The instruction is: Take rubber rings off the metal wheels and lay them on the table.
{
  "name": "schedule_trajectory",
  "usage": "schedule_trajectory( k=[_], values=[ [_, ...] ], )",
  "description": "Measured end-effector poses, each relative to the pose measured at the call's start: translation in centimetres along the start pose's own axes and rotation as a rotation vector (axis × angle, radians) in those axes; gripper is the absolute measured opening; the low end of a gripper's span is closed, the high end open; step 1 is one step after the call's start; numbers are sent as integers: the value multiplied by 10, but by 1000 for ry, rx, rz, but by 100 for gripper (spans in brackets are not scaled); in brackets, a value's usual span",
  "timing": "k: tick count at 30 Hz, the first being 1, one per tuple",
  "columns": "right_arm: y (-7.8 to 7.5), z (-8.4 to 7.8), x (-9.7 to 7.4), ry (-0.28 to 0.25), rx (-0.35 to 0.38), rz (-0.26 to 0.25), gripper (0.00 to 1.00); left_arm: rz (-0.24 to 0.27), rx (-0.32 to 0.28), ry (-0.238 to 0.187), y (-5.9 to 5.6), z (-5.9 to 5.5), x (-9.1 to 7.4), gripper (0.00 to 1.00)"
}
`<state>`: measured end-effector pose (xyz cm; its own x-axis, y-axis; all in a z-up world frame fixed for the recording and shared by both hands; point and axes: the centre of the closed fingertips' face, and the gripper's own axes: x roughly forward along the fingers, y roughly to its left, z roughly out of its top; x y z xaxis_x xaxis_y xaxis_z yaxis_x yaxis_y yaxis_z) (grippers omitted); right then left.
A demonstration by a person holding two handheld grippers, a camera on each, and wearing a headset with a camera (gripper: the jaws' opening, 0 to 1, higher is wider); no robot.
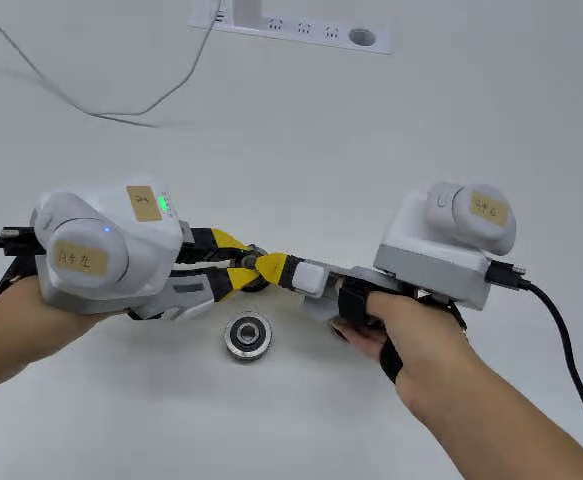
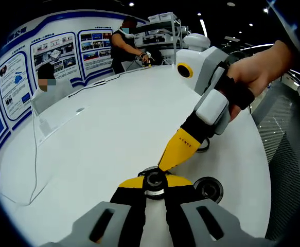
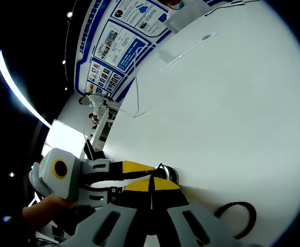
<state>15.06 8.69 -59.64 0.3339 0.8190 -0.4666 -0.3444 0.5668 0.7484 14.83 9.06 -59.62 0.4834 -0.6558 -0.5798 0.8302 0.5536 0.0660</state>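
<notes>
Metal wheel in left gripper (clamped).

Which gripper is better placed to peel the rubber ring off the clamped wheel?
Right. The left gripper has its fingers clamped on the metal wheel, steadying it. The right gripper has shut fingers at that wheel's rim, so it is probably freer to peel.

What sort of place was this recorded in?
Likely a showroom or demo lab: blue-bordered display panels line the wall, racks of equipment stand behind, and a person works at the far end of the large white table.
</notes>
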Motion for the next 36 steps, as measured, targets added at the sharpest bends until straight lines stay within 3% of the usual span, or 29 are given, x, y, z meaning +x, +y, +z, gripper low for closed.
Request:
schedule_trajectory(
  k=[6, 20, 32, 36],
  values=[
    [3, -1, -3, 18, -50, 20, 1, -10, 5, -4, -1, 0, 0, 13],
    [9, -4, -3, 41, -72, 54, 1, -13, 2, -11, 2, -4, 3, 13],
    [1, 0, -3, 23, -48, 4, 1, -16, -19, -11, 3, -5, 2, 14],
    [0, 0, -3, 22, -46, 0, 1, -15, -37, -33, 5, -1, -2, 17]
  ],
)
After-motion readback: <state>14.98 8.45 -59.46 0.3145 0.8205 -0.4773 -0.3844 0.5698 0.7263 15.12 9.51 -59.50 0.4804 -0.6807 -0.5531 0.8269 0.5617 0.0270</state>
